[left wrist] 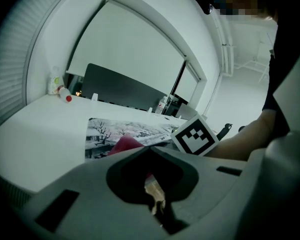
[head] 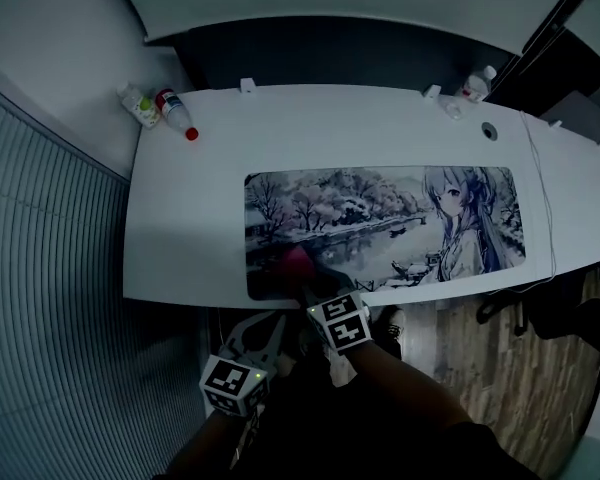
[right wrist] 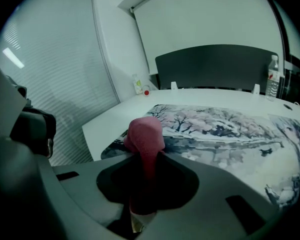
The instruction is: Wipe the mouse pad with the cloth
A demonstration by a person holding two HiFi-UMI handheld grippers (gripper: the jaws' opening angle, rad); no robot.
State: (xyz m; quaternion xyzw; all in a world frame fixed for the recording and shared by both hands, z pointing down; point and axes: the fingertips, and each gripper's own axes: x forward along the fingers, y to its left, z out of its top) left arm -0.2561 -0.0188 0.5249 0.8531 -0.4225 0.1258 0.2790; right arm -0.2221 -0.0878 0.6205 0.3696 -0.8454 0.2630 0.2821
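Slatted blinds point(head: 50, 268) fill the left side. At the far left corner of the white surface point(head: 190, 228) a red-capped bottle point(head: 177, 115) lies beside a green-labelled container point(head: 140, 103).

The left tongs point(left wrist: 150, 151) hang off the near edge of the surface, apart from the pad. Their jaws are together with nothing between them.

Just to their right, the pink cloth point(head: 292, 265) sits on the near left corner of the mouse pad point(head: 380, 223). The right tongs point(right wrist: 146, 159) are clamped on the cloth, which bunches up in a rounded lump above the jaws and touches the pad.

The pad, printed with snowy trees and a long-haired figure, stretches to the right across the surface. Past its far right corner stands a clear bottle point(head: 475, 83). A thin cable point(head: 540, 188) runs down the surface just right of the pad.
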